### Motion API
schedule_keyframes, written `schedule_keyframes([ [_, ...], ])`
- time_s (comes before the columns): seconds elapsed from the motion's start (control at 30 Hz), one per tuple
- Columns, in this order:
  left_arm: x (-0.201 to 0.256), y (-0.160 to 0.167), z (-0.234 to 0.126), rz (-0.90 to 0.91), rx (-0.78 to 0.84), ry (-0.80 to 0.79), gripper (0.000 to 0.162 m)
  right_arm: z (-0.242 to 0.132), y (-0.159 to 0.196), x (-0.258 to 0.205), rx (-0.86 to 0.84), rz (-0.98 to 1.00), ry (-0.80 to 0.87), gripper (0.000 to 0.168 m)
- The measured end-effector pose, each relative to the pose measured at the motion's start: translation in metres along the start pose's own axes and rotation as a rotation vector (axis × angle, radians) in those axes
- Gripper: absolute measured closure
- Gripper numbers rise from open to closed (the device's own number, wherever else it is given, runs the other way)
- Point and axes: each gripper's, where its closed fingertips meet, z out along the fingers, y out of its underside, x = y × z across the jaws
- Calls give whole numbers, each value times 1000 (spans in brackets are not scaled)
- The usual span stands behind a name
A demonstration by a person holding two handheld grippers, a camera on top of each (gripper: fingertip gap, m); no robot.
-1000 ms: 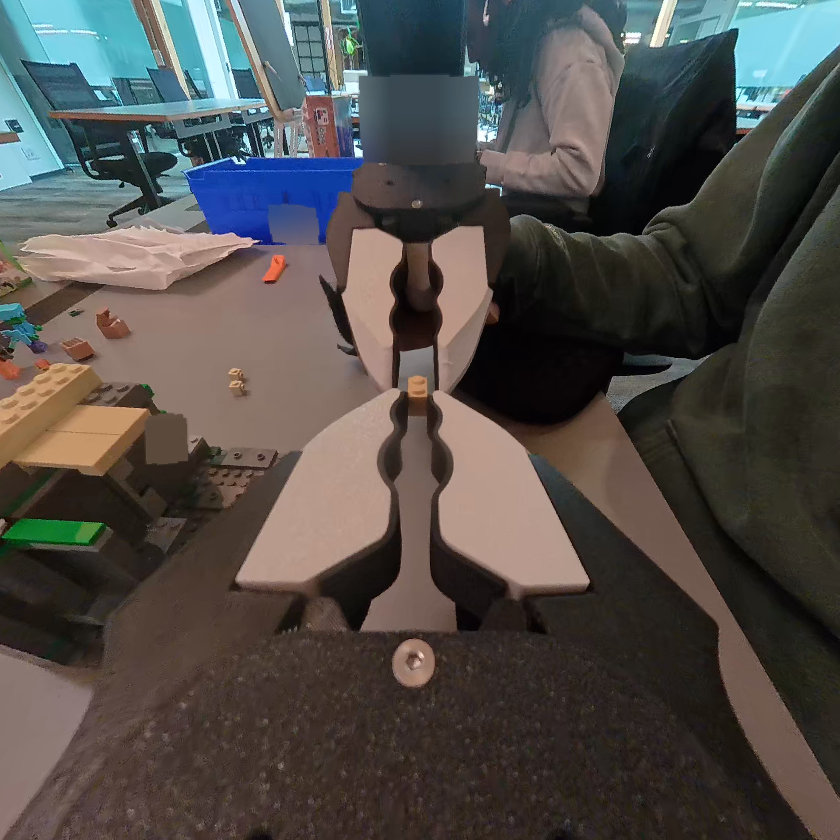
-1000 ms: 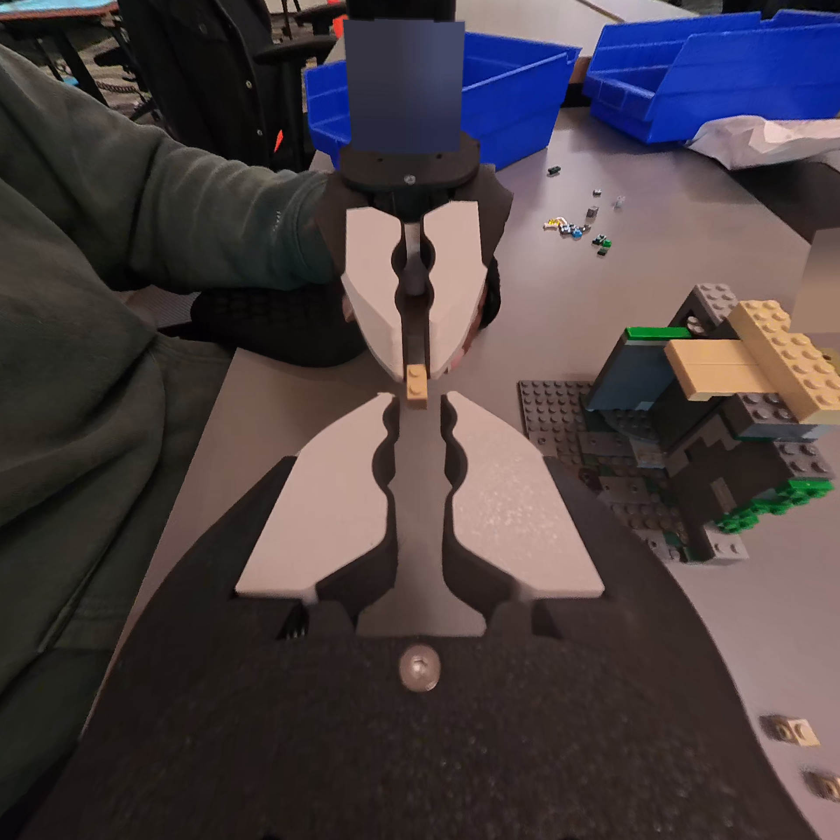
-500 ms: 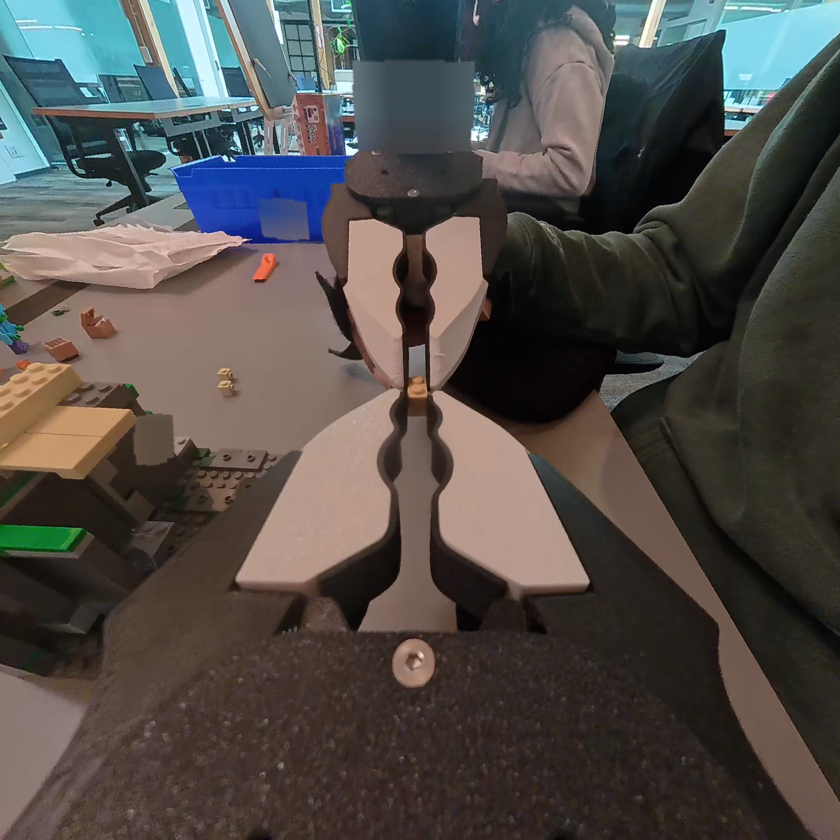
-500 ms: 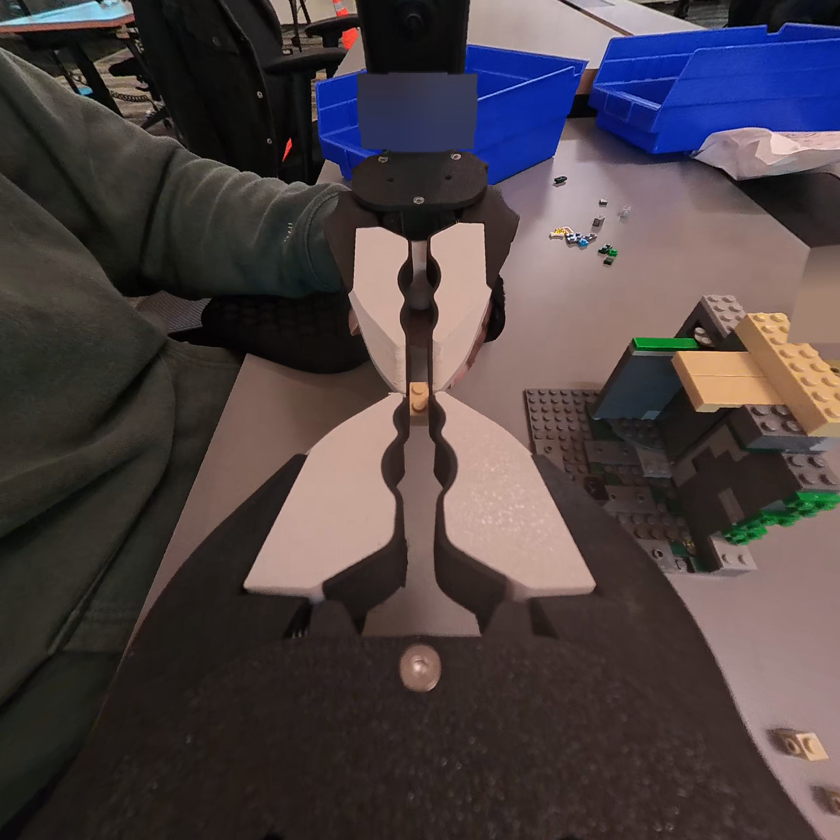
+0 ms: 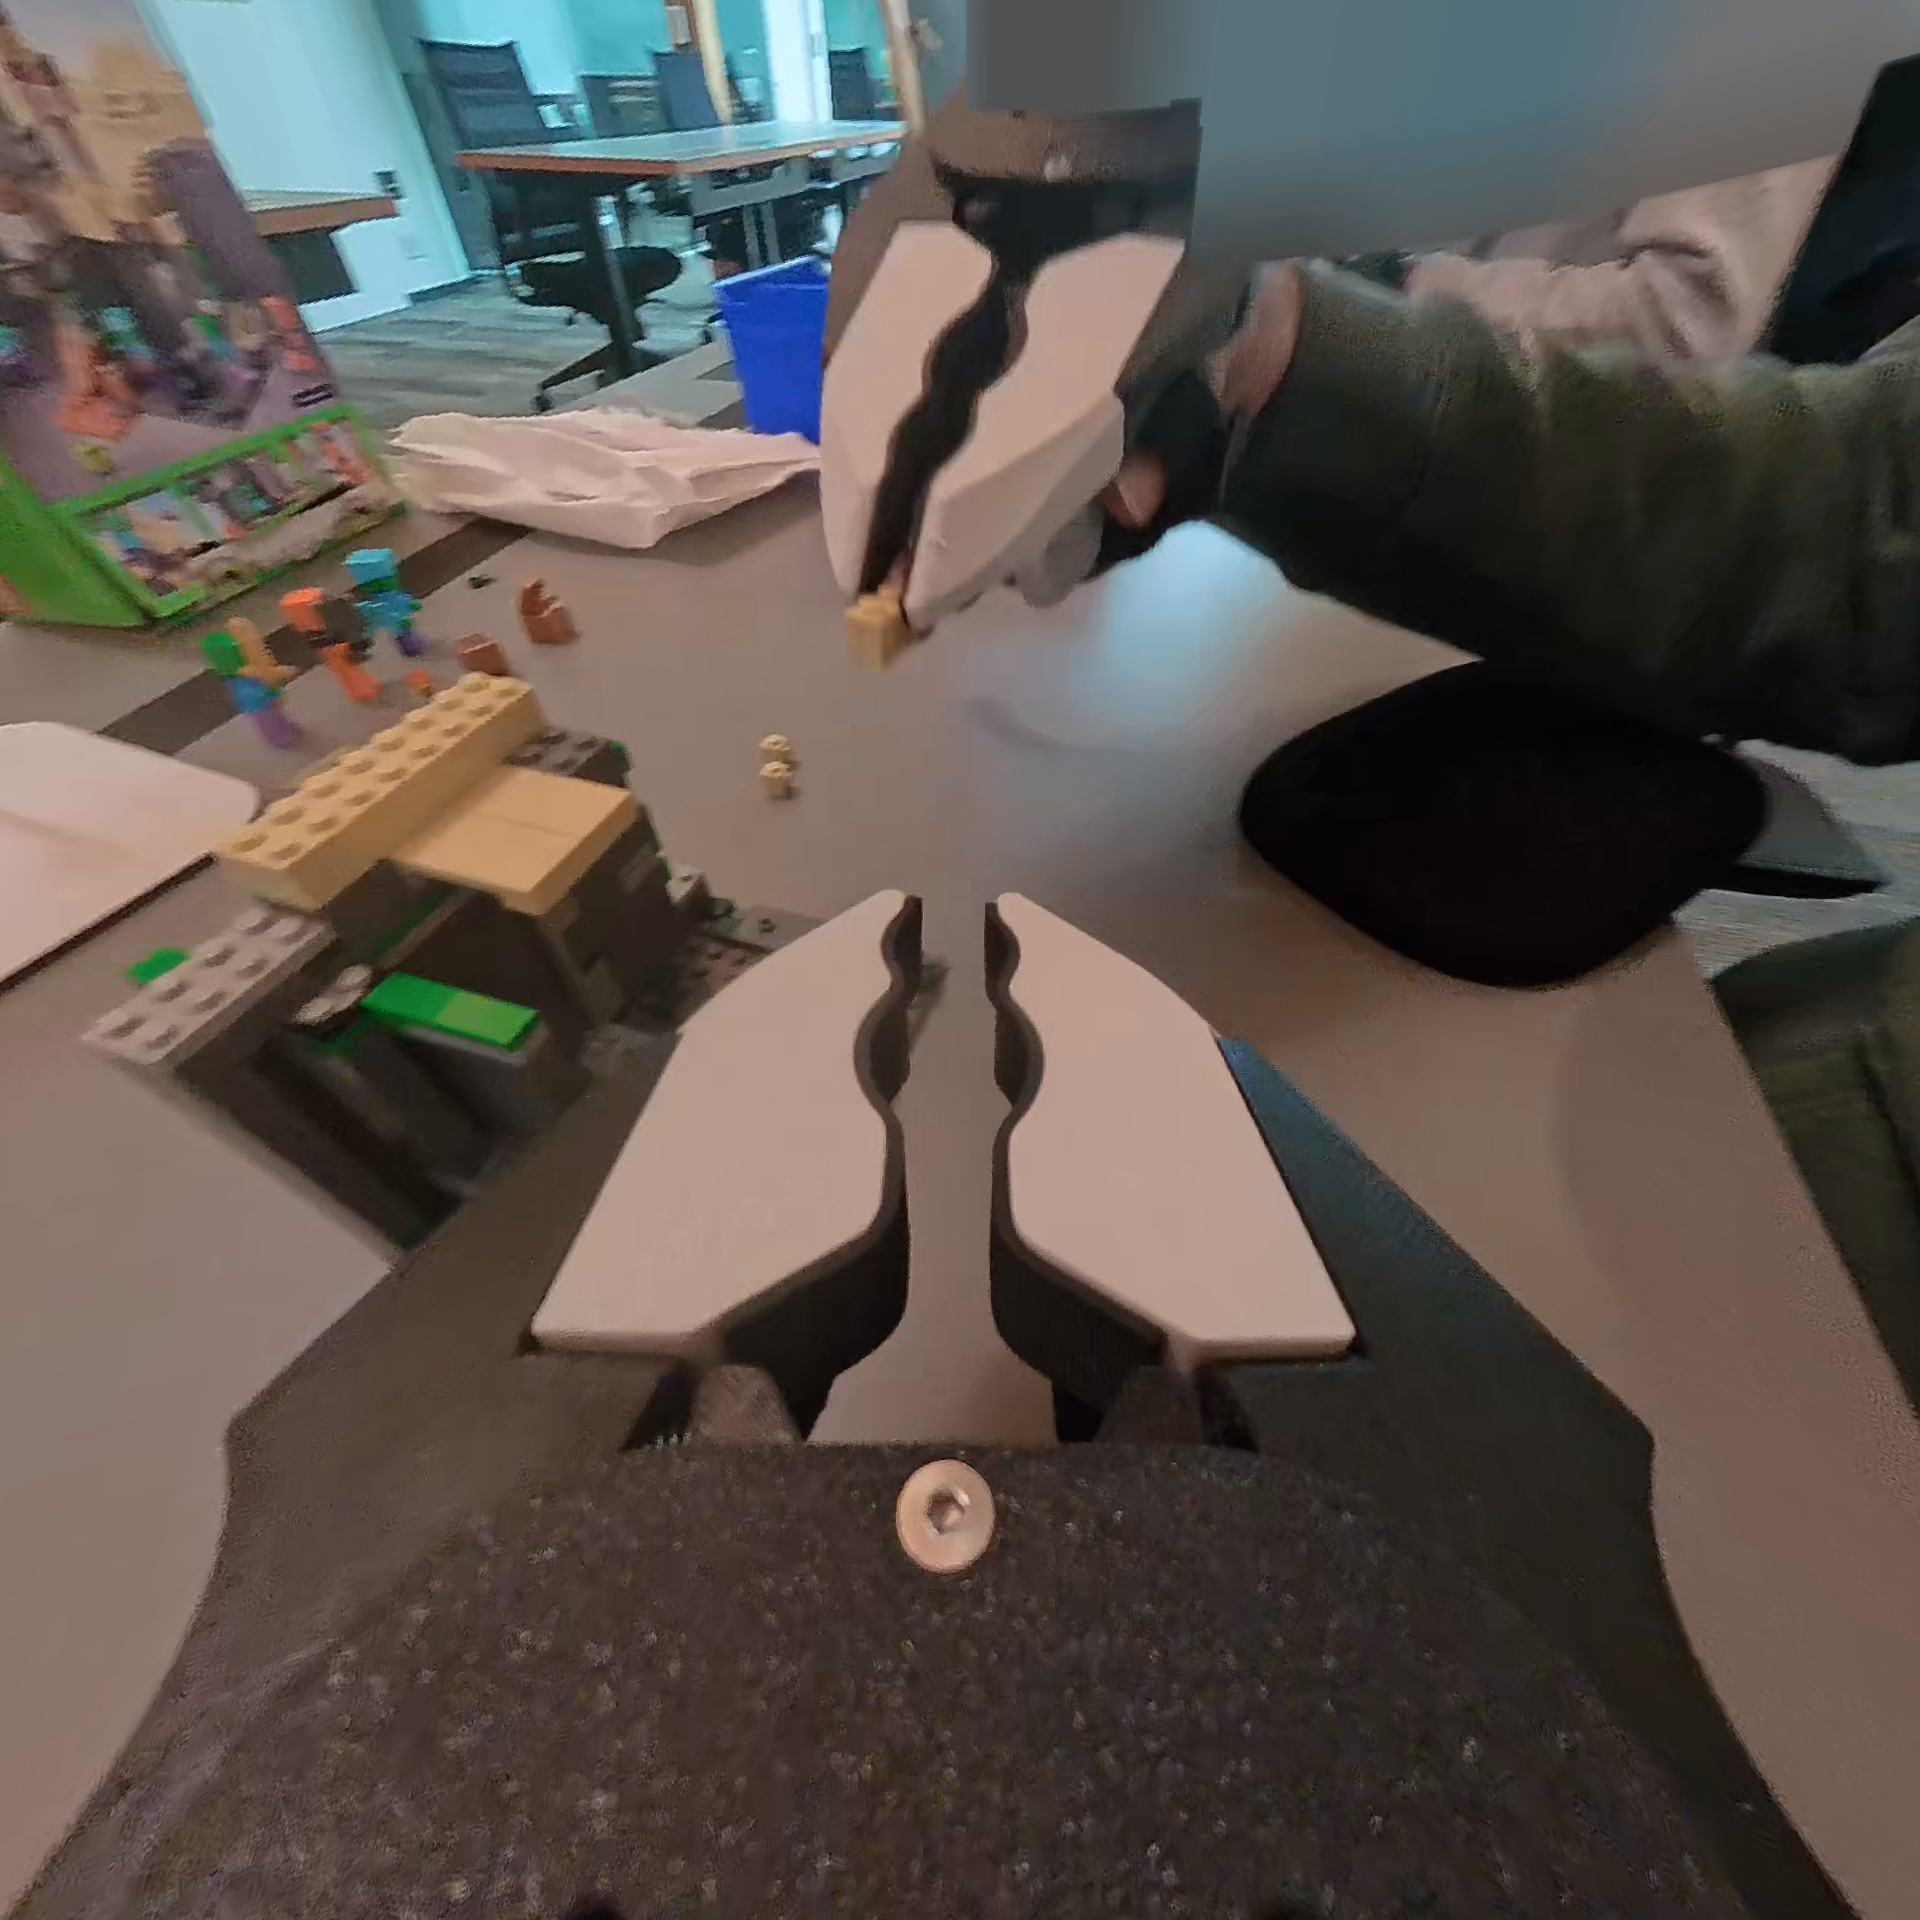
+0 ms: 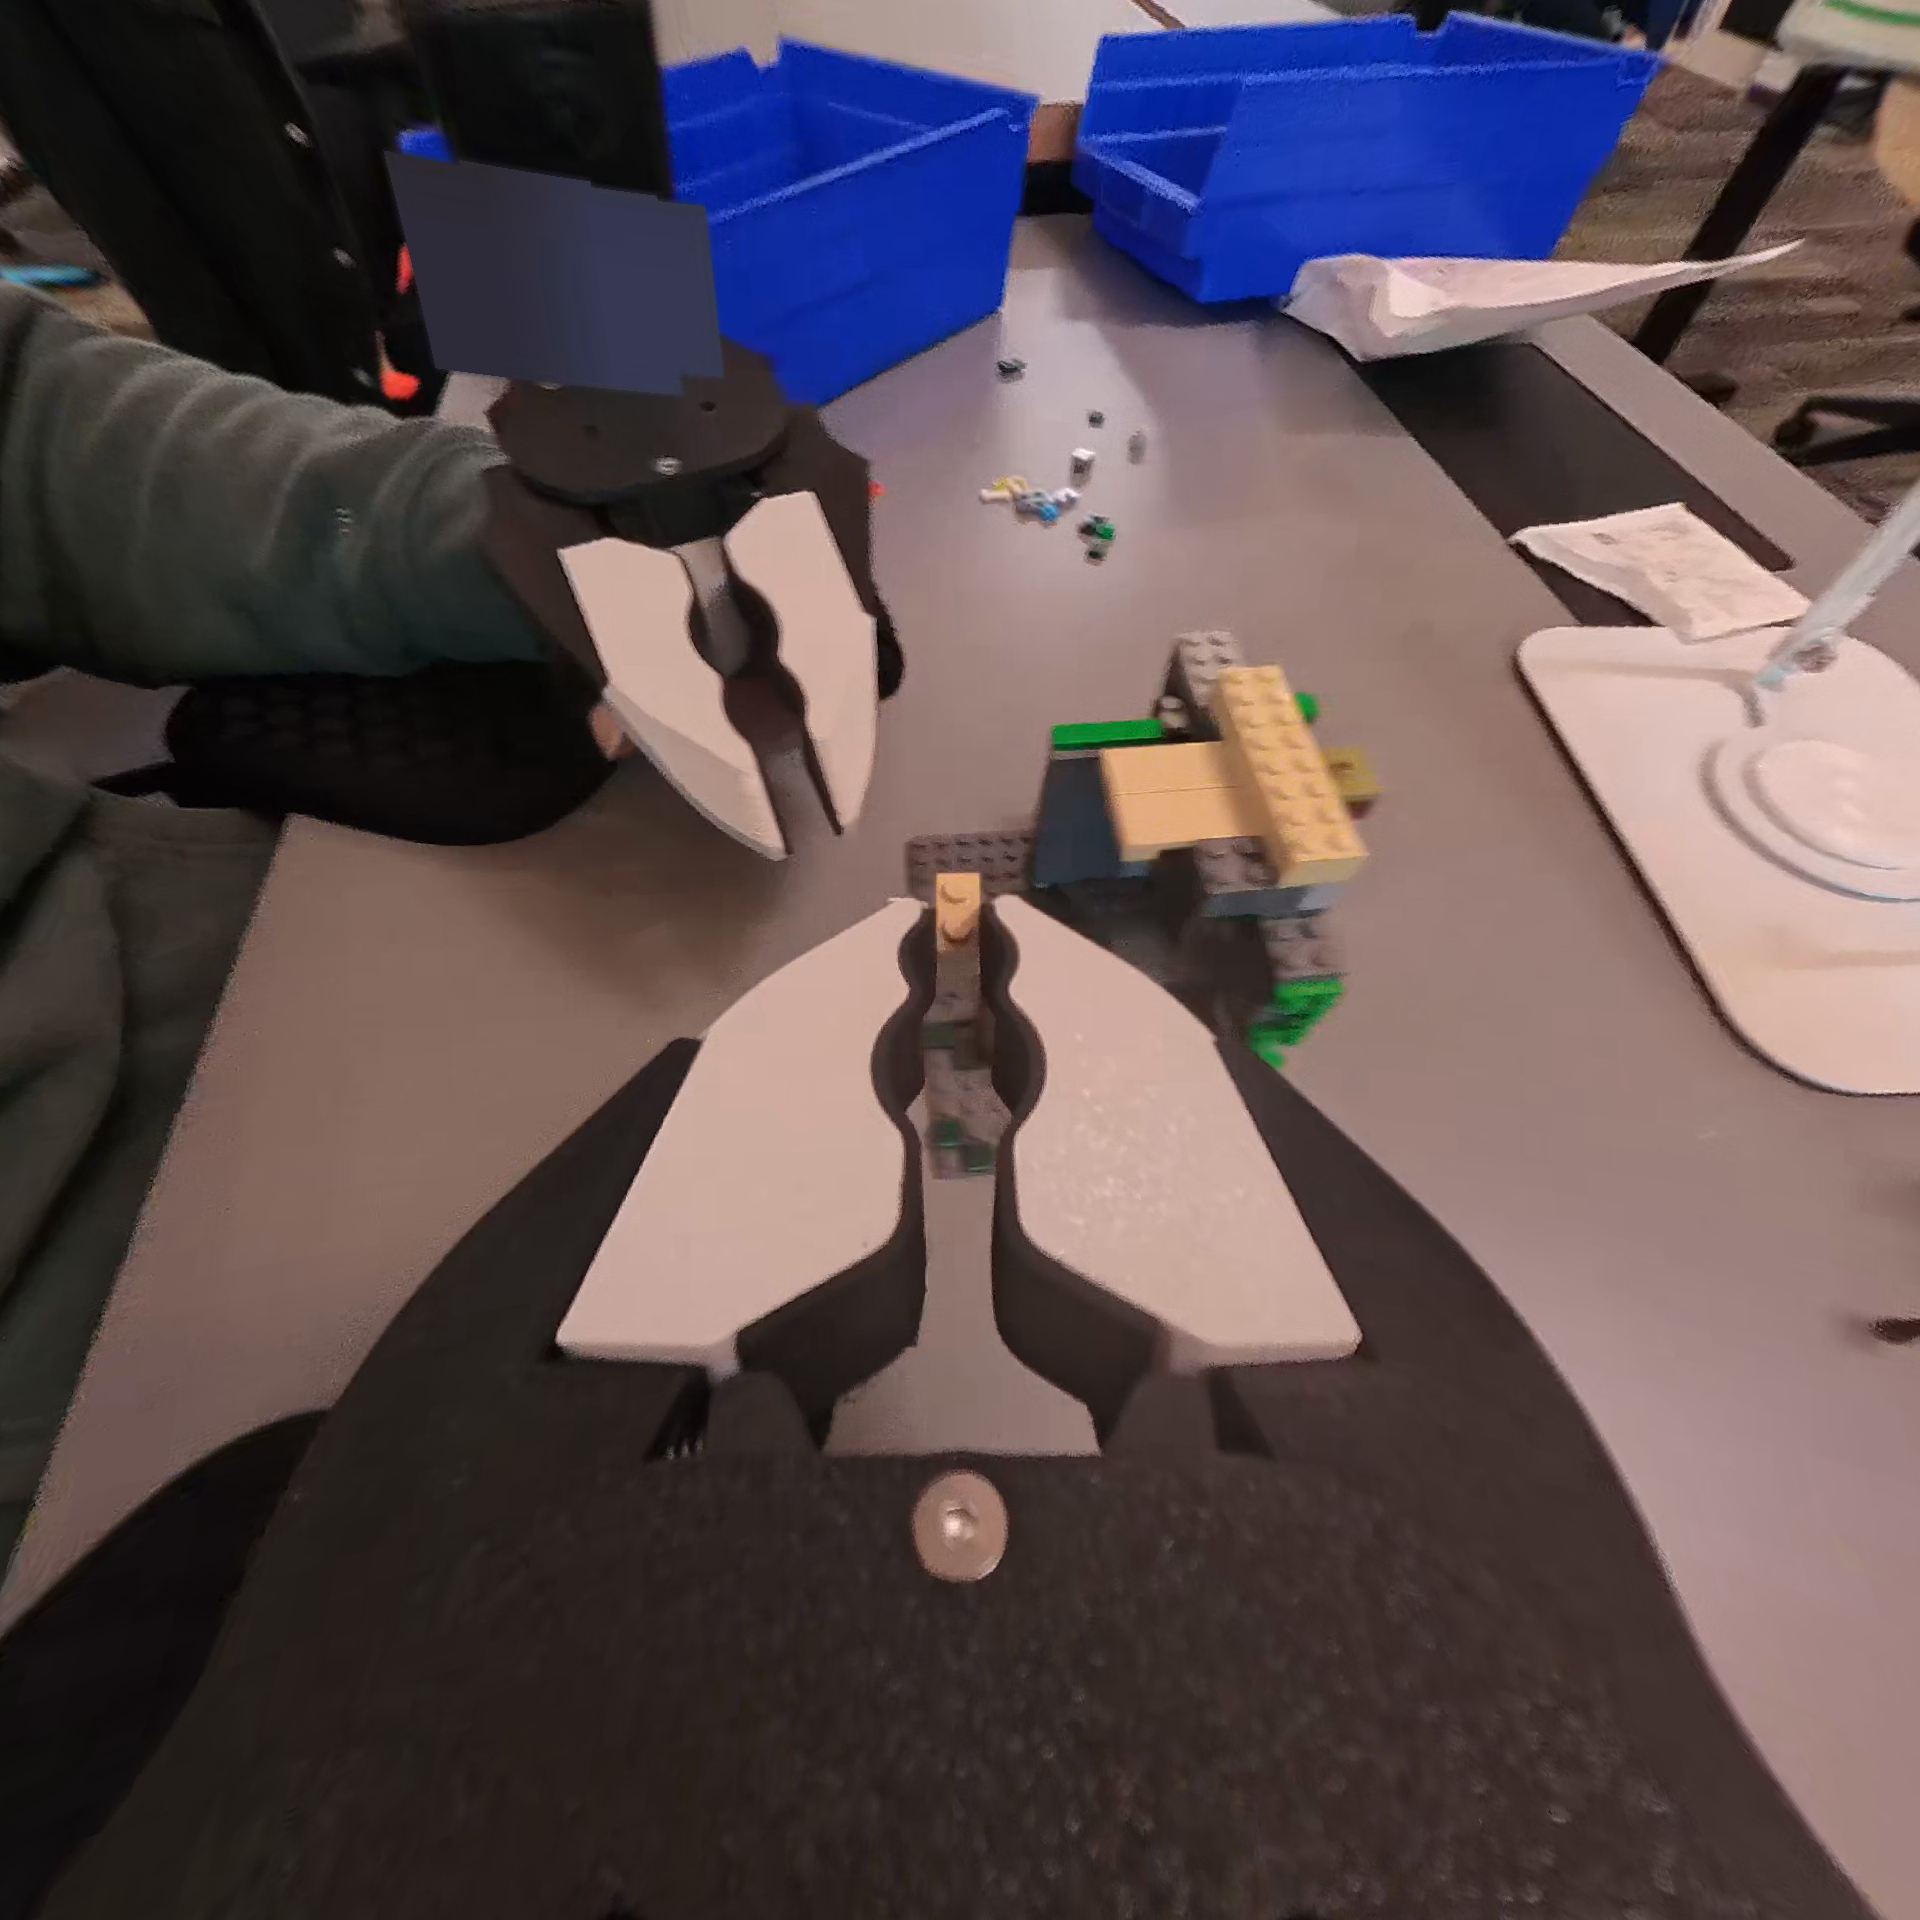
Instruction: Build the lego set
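Now my right gripper (image 6: 954, 906) pinches the tan brick (image 6: 956, 906) at frame centre, left gripper (image 5: 952, 914) spread empty; I should lower squarely onto the model (image 6: 1226, 800).

No writing in either view can be read.

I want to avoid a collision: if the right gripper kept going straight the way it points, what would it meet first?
Probably the grey baseplate of the lego build, directly beyond the tan brick clamped in the right gripper. The open left gripper sits off to one side; depth is uncertain.
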Motion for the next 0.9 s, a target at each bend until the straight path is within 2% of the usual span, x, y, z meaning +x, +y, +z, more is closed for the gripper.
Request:
schedule_keyframes([
  [0.13,-19,5,-3,4,-30,-125,155,8,-10,33,-81,-17,1,161],
  [0.3,-38,12,-9,17,-72,-240,155,26,-13,54,-188,-48,-29,161],
  [0.5,-44,17,-10,24,-90,-259,156,38,-3,60,-260,-52,-40,161],
  [0.9,-41,16,-11,25,-86,-245,156,40,2,63,-241,-69,9,160],
])
